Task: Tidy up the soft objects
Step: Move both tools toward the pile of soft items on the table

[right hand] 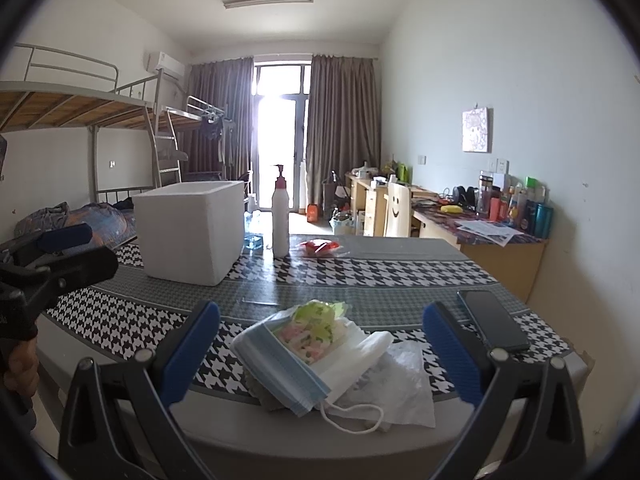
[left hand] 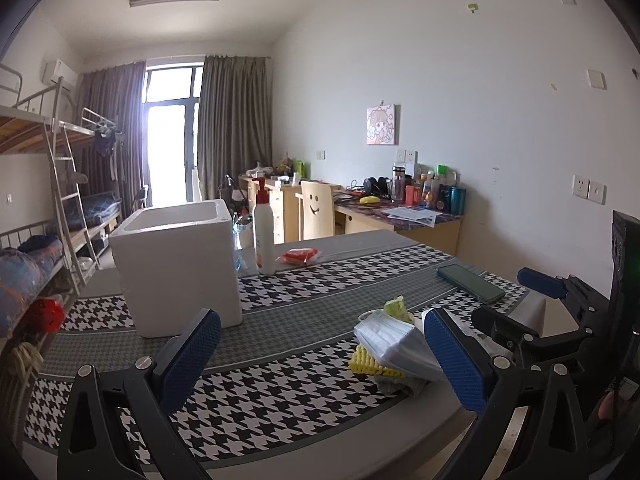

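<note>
A pile of soft things lies at the near edge of the table: a stack of blue face masks [right hand: 280,364], a white cloth [right hand: 360,356], a green and pink packet [right hand: 316,324] and thin white tissue [right hand: 404,384]. In the left wrist view the masks [left hand: 394,344] lie over a yellow sponge [left hand: 366,362]. A white foam box [left hand: 176,264] stands open-topped further back; it also shows in the right wrist view [right hand: 188,232]. My right gripper [right hand: 320,356] is open, with the pile between its fingers. My left gripper [left hand: 320,360] is open and empty, left of the pile.
A pump bottle [left hand: 264,232] and a red packet [left hand: 300,256] sit beyond the box. A dark phone [right hand: 494,324] lies at the right on the houndstooth tablecloth [left hand: 280,400]. Bunk beds [right hand: 80,128] stand left, a cluttered desk [right hand: 480,232] at the right wall.
</note>
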The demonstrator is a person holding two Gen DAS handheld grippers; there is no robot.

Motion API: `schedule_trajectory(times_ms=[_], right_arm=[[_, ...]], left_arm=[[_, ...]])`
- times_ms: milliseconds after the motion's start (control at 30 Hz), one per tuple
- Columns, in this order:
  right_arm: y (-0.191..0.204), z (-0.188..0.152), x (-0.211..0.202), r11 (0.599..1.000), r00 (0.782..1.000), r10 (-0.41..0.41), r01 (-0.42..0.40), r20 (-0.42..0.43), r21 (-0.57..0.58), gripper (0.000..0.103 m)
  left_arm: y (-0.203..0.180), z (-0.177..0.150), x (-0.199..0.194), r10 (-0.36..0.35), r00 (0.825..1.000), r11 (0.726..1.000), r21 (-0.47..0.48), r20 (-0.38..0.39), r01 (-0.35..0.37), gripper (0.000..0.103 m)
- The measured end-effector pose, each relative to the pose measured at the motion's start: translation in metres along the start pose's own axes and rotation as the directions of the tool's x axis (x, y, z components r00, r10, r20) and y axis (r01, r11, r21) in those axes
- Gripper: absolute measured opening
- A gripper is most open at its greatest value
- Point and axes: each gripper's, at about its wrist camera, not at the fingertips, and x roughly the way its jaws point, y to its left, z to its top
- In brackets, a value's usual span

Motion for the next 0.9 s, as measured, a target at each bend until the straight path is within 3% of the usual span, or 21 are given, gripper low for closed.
schedule_trajectory(times_ms=[567,900], right_arm=[[-0.002,-0.003,0.008,1.0,1.0,0.003,-0.002,-0.015,0.006,0.103],[-0.012,-0.005,0.016,0.999,0.999,-0.022,0.023,-0.041,0.024,0.103]], left_arm=[[-0.005,0.001,0.008,-0.015,1.0,1.0,0.019,-0.016,0.015,0.102],[-0.013,-0.001,0.03,-0.037,0.997,0.999,0.029,-0.072,0.04,0.102]])
